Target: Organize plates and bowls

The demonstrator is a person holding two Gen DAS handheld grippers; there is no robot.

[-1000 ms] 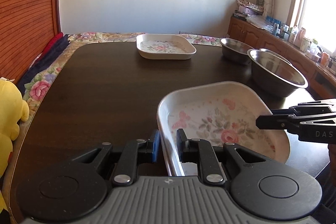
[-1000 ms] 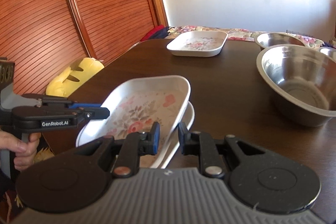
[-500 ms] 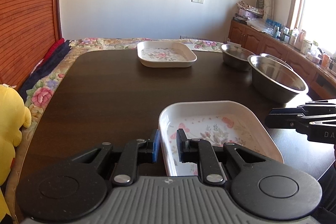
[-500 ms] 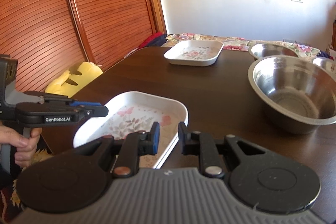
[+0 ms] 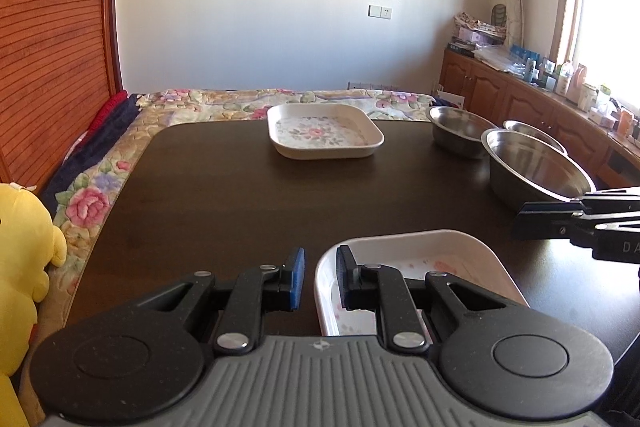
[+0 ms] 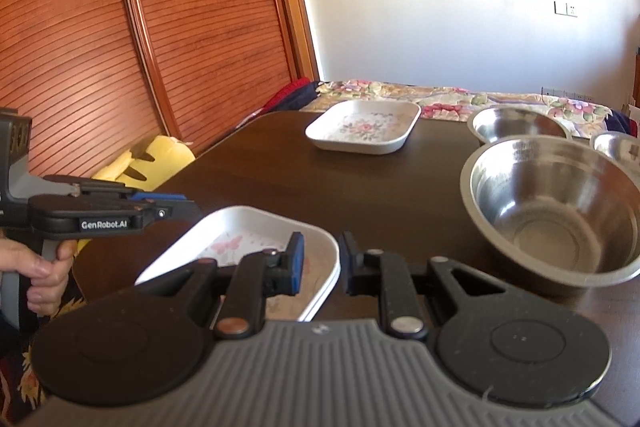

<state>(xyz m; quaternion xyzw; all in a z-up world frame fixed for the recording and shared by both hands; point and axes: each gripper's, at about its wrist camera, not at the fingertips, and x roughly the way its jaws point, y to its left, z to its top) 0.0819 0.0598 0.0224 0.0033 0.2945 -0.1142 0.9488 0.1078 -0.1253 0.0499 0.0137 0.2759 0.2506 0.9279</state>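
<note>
- left gripper [image 5: 319, 277] and right gripper [image 6: 321, 261], each nearly closed, pinch opposite rims of the near floral tray [image 5: 420, 255] on the dark worktop [image 5: 240, 195].
- steel bowls [image 6: 552, 207] stand to the right.
- a second floral tray [image 5: 325, 131] rests at the far edge.

near tray [image 5: 420, 255] on counter [image 5: 240, 207] at its front edge | far tray [image 5: 324, 131] on counter at back centre | three bowls on counter right: large bowl [image 5: 536, 167] foremost, two smaller bowls [image 5: 460, 135] behind it | plush toy [image 5: 20, 267] left of counter
</note>
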